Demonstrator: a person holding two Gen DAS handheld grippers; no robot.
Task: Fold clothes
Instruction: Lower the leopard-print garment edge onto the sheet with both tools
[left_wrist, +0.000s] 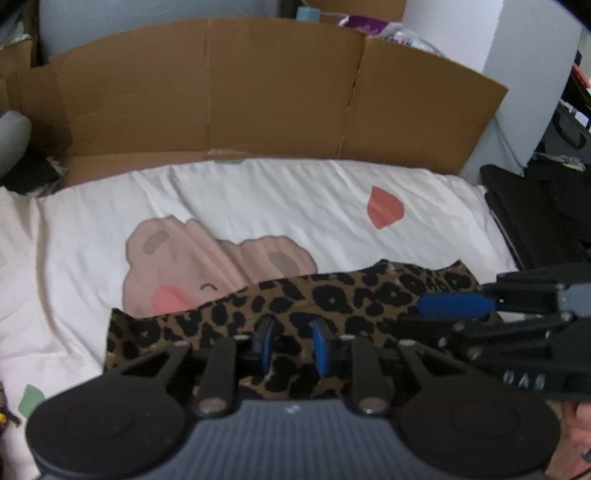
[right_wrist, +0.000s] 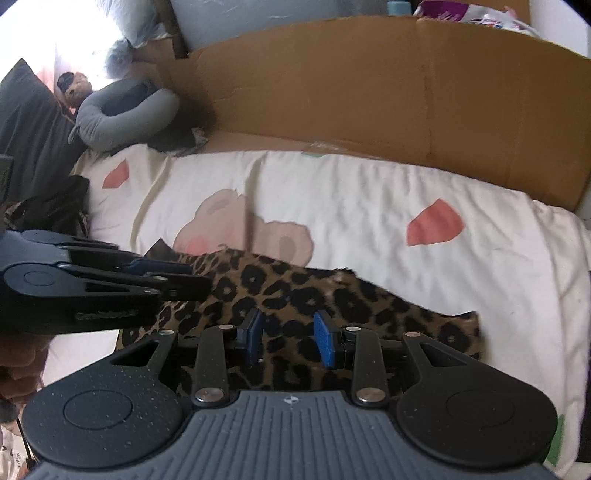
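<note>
Left wrist view: nearest the lens is the left gripper (left_wrist: 291, 347), its two blue pads (left_wrist: 319, 345) parted with a clear gap, released, over the leopard cloth (left_wrist: 295, 299). Whether the pads touch the cloth cannot be told. The near part of the cloth is hidden under the gripper body. One cloth shows, lying flat on the sheet (left_wrist: 258, 192), its far edge covering the lower part of the pink bear print (left_wrist: 207, 258). The right gripper (left_wrist: 456, 306) comes in from the right side of the cloth; only one blue pad shows, side-on, so its state cannot be told here. Past the cloth stands one cardboard wall (left_wrist: 277, 92), blurred. One red patch (left_wrist: 384, 206) sits on the sheet beyond the cloth's right end.

Right wrist view: nearest is the right gripper (right_wrist: 290, 341), two blue pads (right_wrist: 325, 343) apart, released, over the cloth (right_wrist: 332, 299); contact is unclear. The left gripper (right_wrist: 173, 275) enters from the cloth's left end, seen edgewise, its fingers overlapping, gap hidden. A thin dark streak above the cloth is too blurred to name. Two red patches (right_wrist: 436, 223) show on the sheet (right_wrist: 369, 192). Beyond the cloth's left end lie a grey pillow (right_wrist: 125, 114) and a plush toy (right_wrist: 75, 86), washed out by glare. The cardboard (right_wrist: 406, 81) is cut off at the right.
</note>
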